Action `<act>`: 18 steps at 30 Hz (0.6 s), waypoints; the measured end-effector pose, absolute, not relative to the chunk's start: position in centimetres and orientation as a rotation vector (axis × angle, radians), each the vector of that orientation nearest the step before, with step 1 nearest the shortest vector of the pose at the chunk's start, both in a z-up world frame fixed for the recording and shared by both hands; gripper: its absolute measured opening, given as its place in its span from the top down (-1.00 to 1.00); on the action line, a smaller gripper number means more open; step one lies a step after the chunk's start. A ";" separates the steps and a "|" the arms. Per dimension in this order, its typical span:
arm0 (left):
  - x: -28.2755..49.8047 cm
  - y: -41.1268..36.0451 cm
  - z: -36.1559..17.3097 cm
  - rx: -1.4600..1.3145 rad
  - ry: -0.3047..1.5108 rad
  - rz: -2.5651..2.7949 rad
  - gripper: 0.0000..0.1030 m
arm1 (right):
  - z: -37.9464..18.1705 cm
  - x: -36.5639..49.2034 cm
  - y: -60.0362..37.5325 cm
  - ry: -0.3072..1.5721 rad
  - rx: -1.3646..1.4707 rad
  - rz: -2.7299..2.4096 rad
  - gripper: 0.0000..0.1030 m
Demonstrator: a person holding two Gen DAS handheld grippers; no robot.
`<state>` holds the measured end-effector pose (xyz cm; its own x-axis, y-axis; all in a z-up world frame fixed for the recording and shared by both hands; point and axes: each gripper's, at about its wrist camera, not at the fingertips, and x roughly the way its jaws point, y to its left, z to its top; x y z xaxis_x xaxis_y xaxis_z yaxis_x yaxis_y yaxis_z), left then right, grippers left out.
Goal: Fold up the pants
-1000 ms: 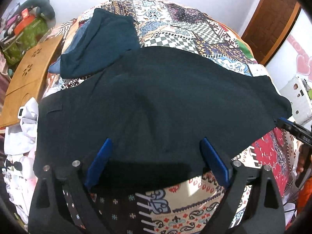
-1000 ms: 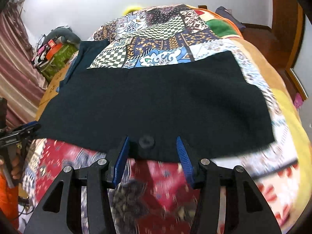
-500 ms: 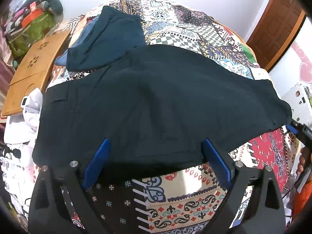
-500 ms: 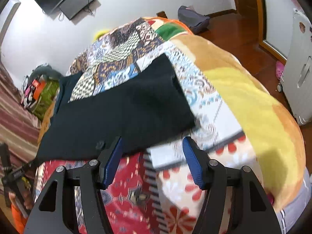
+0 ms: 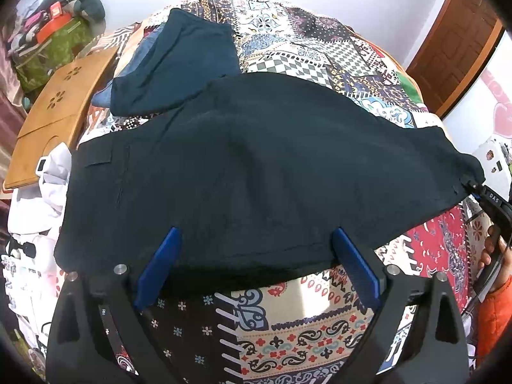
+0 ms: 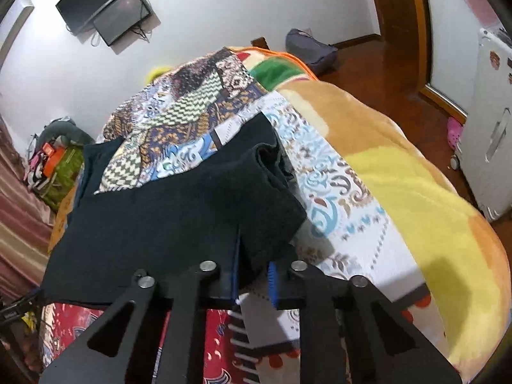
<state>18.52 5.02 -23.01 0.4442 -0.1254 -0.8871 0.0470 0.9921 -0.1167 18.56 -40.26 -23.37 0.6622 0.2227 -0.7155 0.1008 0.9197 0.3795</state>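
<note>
Black pants (image 5: 256, 172) lie spread flat across a patterned bedspread (image 5: 288, 326). My left gripper (image 5: 256, 249) is open, its blue fingers at the pants' near edge, holding nothing. My right gripper (image 6: 254, 265) is shut on the near right corner of the pants (image 6: 179, 211), which bunches up and lifts a little there. The right gripper also shows in the left wrist view (image 5: 480, 192), clamped on the pants' right corner.
A folded dark teal garment (image 5: 179, 64) lies at the far left of the bed. A wooden lap table (image 5: 57, 112) and white clothes (image 5: 35, 211) sit at the left edge. A yellow-brown blanket (image 6: 400, 172) covers the right side. A white appliance (image 6: 489, 121) stands on the floor.
My right gripper has moved right along the pants' near edge and shut on the corner, lifting it. My left gripper has stayed open at the near edge, shifting only slightly.
</note>
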 end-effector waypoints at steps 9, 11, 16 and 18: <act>18.7 5.0 -19.5 -0.064 1.006 -0.114 -0.89 | -16.9 19.7 -40.0 0.696 0.385 0.084 0.82; 18.6 4.8 -18.6 -0.046 0.974 -0.114 -0.89 | -14.7 20.1 -38.7 0.659 0.365 0.126 0.82; 18.1 4.7 -16.7 -0.021 0.903 -0.122 -0.89 | -10.7 21.3 -34.9 0.590 0.325 0.230 0.82; 17.9 4.8 -16.2 -0.017 0.885 -0.123 -0.89 | -9.4 22.0 -32.9 0.565 0.306 0.273 0.82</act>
